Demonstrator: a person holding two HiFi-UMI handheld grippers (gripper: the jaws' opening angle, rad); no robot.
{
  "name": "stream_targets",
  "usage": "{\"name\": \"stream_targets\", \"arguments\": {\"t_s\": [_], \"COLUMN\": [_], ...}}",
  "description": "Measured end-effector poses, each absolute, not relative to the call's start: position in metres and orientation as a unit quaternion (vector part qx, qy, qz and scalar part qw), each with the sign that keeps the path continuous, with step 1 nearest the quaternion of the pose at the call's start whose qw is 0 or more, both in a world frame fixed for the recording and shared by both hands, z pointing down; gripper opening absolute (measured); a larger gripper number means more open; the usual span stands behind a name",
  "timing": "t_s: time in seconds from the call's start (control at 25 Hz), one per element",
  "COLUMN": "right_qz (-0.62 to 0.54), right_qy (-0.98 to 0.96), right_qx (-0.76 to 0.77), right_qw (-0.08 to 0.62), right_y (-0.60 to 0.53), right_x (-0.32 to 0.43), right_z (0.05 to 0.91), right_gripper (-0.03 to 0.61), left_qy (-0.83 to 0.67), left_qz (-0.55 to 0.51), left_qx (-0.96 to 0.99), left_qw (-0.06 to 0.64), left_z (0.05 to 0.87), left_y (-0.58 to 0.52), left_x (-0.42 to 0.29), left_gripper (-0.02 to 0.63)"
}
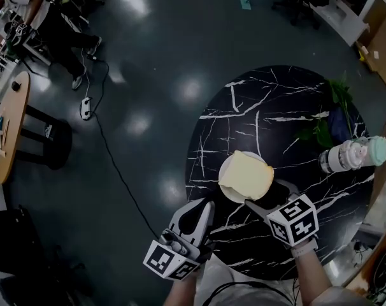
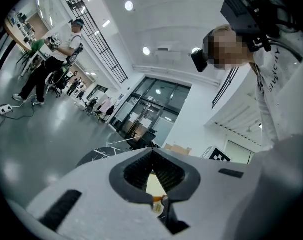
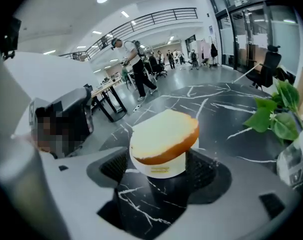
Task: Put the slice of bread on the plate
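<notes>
Nearest the person, the left gripper [image 1: 204,208] hangs off the table's [image 1: 244,107] edge, on the near left of the plate [image 3: 166,171]. Its jaws are pressed together with nothing gripped between them. The right gripper [image 1: 269,195] is just on the near right side of the plate, tilted downward toward it. Its jaws are spread wide, one pad on each side of the plate, and neither pad presses on anything.

The plate is small, white and round, and sits near the close rim of the black, white-veined table. The slice of bread [image 3: 161,134] lies flat on top of the plate, pale face up with a golden crust at its edge. It covers most of the plate and juts past the rim.

Further back and to the right of the plate, a clear jar [image 1: 349,155] with a pale green lid lies on its side on the table. Just beyond the jar are the green leaves [image 1: 323,129] of a plant.

Off the table, left of the plate, a black cable [image 1: 116,164] runs across the dark glossy floor [image 1: 148,75]. Well beyond it on the far left is a wooden side table [image 1: 11,129], and a standing person [image 3: 136,66] is farther off still.
</notes>
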State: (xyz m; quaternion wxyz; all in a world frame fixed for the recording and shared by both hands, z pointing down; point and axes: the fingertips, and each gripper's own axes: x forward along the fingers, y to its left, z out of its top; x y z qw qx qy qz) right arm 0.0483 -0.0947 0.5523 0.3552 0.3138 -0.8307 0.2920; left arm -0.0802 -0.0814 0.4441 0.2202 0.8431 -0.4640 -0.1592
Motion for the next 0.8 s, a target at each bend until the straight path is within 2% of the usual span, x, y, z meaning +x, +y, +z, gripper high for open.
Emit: {"name": "stream_targets", "arguments": {"t_s": [0.28,0.52,0.64,0.8], "right_qz": [0.264,0.236,0.217,0.23], "right_qy": [-0.826,-0.833,-0.847,-0.871], "right_qx": [0.273,0.257,0.256,0.262], "right_qw": [0.415,0.429,0.411,0.345], "right_y": [-0.076,-0.062,-0.059,-0.054], "right_x": [0.063,0.064,0.057,0.045], "right_z": [0.555,0.551,0.539,0.519], "right_gripper": [0.33,0.33,0.33,0.33], "left_qy": [-0.465,-0.454,-0.448,-0.441], "left_qz": [-0.159,-0.16,-0.158,-0.154], "left_qx": [0.842,0.847,0.851,0.858], "left_qw": [0.224,0.224,0.222,0.216], "left_z": [0.442,0.439,0.436,0.431], "left_y": [-0.076,-0.072,-0.07,-0.064], "left_x": [-0.08,-0.072,-0.068,-0.063], "left_gripper": [0.008,0.008,0.008,0.008]}}
